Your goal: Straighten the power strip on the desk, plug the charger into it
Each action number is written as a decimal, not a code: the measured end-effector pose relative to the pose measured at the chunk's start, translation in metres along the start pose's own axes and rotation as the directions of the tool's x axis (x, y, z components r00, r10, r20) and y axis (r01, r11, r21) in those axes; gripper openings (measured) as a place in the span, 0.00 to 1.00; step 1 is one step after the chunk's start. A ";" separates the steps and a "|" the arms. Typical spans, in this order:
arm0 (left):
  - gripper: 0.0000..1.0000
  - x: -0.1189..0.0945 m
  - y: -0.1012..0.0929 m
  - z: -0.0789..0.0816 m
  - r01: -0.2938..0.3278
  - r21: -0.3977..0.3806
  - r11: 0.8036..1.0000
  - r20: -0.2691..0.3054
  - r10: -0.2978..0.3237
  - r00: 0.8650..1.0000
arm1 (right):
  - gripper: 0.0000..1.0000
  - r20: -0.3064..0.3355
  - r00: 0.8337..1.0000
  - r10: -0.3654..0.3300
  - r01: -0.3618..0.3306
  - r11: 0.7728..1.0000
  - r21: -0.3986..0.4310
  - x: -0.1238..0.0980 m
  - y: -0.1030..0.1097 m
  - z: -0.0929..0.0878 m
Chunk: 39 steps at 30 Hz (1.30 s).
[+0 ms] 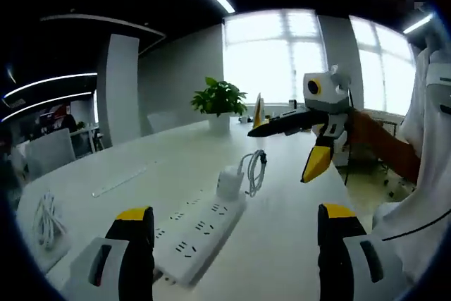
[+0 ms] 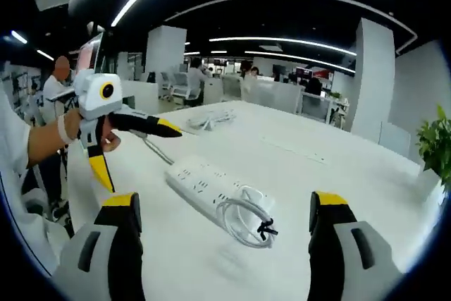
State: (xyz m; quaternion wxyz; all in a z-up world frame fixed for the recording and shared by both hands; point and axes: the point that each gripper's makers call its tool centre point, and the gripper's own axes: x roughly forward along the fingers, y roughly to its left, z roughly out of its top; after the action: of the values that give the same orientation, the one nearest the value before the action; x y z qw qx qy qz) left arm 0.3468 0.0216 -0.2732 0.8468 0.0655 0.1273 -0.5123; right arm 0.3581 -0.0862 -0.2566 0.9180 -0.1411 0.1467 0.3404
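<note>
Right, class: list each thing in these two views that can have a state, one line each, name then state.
left gripper: open, holding nothing
right gripper: open, holding nothing
power strip: lying flat on the desk
charger: plugged into the strip's far end
charger cable: coiled, tied in a bundle, resting at the strip's end
ceiling lights: on

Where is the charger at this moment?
The charger sits plugged into the far end of the power strip on the desk, left gripper view centre, with its coiled cable beside it.
</note>
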 end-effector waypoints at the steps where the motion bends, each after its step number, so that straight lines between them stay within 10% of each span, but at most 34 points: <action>1: 0.96 -0.002 0.000 0.002 -0.017 0.001 1.000 0.000 0.017 1.000 | 0.97 -0.005 1.000 -0.008 0.008 1.000 -0.019 -0.002 -0.001 0.000; 20: 0.96 -0.061 -0.039 -0.002 -0.153 0.029 0.988 -0.084 0.155 0.984 | 0.92 -0.091 0.994 -0.058 0.046 0.990 -0.130 -0.032 -0.008 -0.014; 39: 0.96 -0.094 -0.038 -0.027 -0.336 -0.094 0.937 -0.199 0.313 0.929 | 0.95 -0.122 0.991 -0.059 0.052 0.997 -0.060 -0.070 0.002 -0.038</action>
State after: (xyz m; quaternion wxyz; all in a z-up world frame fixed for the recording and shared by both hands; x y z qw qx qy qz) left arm 0.2675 0.0906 -0.2718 0.9072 0.0781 0.2233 -0.3480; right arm 0.2996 -0.1390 -0.2664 0.9119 -0.1916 0.1896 0.3094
